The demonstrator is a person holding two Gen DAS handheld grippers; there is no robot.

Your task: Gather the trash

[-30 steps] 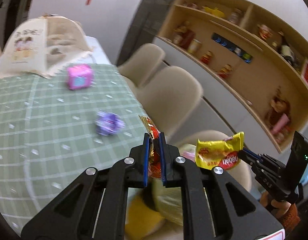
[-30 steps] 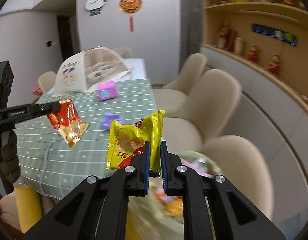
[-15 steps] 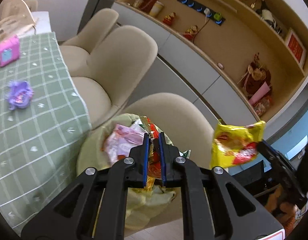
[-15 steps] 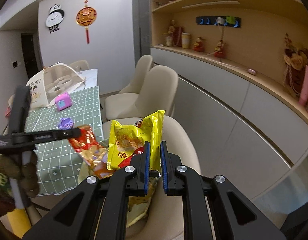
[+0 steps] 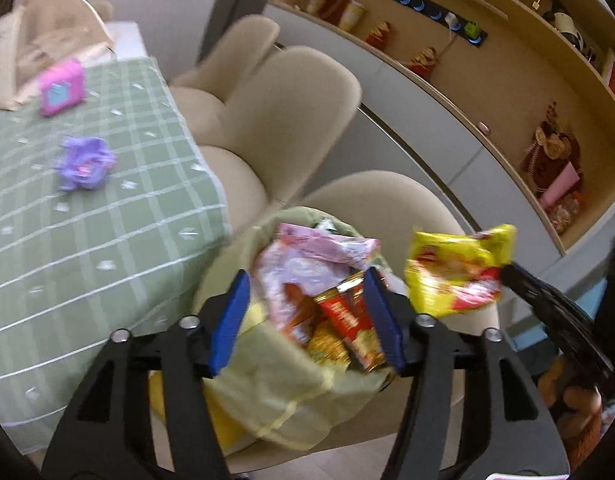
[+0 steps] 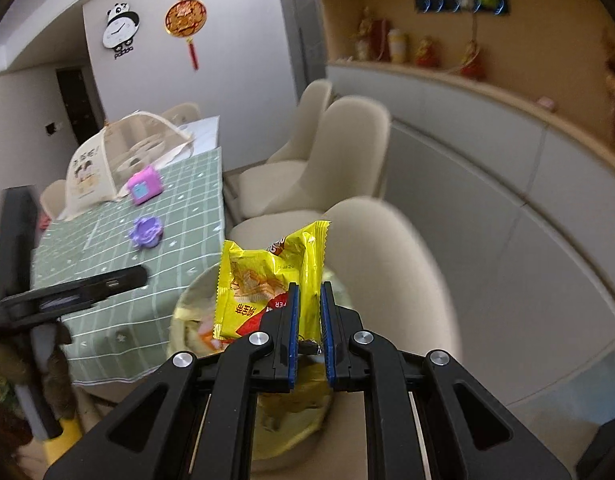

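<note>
My left gripper [image 5: 307,312] is open above the yellow-green trash bag [image 5: 283,384], which sits on a beige chair. A red and gold snack wrapper [image 5: 349,320] lies in the bag between the open fingers, among pink wrappers [image 5: 307,248]. My right gripper [image 6: 307,308] is shut on a yellow snack packet [image 6: 263,280] and holds it above the bag [image 6: 187,304]. The packet also shows in the left wrist view [image 5: 455,268], to the right of the bag. The left gripper shows in the right wrist view [image 6: 107,284].
A table with a green checked cloth [image 5: 87,200] stands to the left, with a purple flower toy [image 5: 85,162], a pink box [image 5: 61,88] and a mesh food cover [image 6: 119,156]. Beige chairs [image 5: 295,108] line the table. Shelves with ornaments [image 5: 487,60] fill the right wall.
My left gripper has opened and let go of the red and gold wrapper, which now lies in the bag. My right gripper still holds the yellow packet, now closer above the bag.
</note>
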